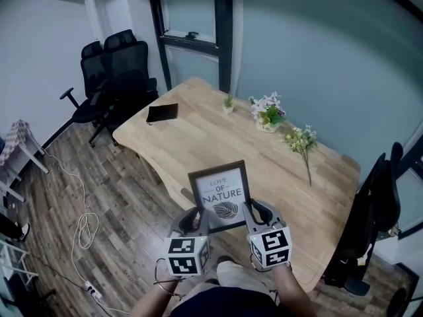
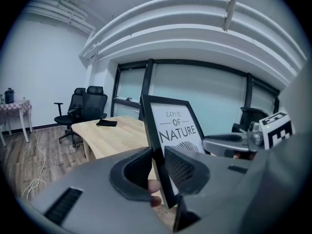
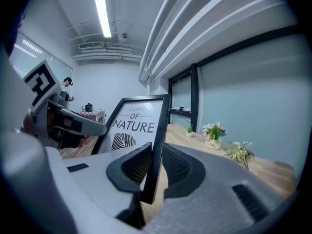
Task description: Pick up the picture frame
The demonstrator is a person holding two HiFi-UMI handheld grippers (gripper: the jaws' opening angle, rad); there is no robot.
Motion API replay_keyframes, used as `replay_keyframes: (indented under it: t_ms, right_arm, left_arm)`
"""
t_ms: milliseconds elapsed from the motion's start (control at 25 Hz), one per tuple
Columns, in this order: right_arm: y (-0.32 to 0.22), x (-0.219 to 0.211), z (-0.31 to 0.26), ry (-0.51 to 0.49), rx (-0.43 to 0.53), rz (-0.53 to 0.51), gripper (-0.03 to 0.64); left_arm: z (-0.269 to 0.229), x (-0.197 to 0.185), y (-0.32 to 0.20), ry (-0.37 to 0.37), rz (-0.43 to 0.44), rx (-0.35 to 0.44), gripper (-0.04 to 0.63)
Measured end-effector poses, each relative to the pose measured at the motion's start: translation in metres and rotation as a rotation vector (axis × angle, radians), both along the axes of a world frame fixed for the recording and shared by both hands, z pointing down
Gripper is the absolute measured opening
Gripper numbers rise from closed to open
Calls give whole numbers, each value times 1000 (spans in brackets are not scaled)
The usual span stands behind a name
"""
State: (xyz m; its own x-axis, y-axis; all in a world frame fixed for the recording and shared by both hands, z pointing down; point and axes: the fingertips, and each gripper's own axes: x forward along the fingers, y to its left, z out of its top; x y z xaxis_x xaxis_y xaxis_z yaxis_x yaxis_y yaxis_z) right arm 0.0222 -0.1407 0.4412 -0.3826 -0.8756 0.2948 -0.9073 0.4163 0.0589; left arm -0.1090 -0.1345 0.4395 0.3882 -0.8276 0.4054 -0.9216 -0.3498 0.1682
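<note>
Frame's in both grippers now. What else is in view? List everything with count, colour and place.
picture frame: one, black with white print, at the table's near edge
table: one, light wood, centre
flat object: one, black, table's far left corner
potted plant: one, green, table's far edge
flower pot: one, white and pink blooms, right of the plant
flower sprig: one, yellowish, lying on the table's right
office chairs: three, black, two far left, one right
cable: one, white, floor left
side table: one, checked cloth, left edge
left gripper: grey, jaws on the frame's left edge
right gripper: grey, jaws on its right edge
</note>
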Motion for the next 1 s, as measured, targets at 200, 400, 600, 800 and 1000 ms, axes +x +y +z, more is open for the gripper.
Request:
replay_keyframes:
  t_ms: [200,400,600,800,1000]
  right_arm:
    - [11,-7,-5,7,10,-5,67]
    - [24,-15,-7,-6,10,3,69]
    - [37,-22,-7,-2,10,8,69]
    - [51,-24,-3,-12,-1,23,69]
    - [59,-26,-4,3,-1,30,69]
  left_arm:
    - [-5,-7,11,0,7,14,75]
    - [-9,-15,23,-3,17,24,75]
    - [-9,-22,36,1,25,19,75]
    - [-7,-24,45,0,46,16,75]
    - [-6,-25,54,15,52,18,75]
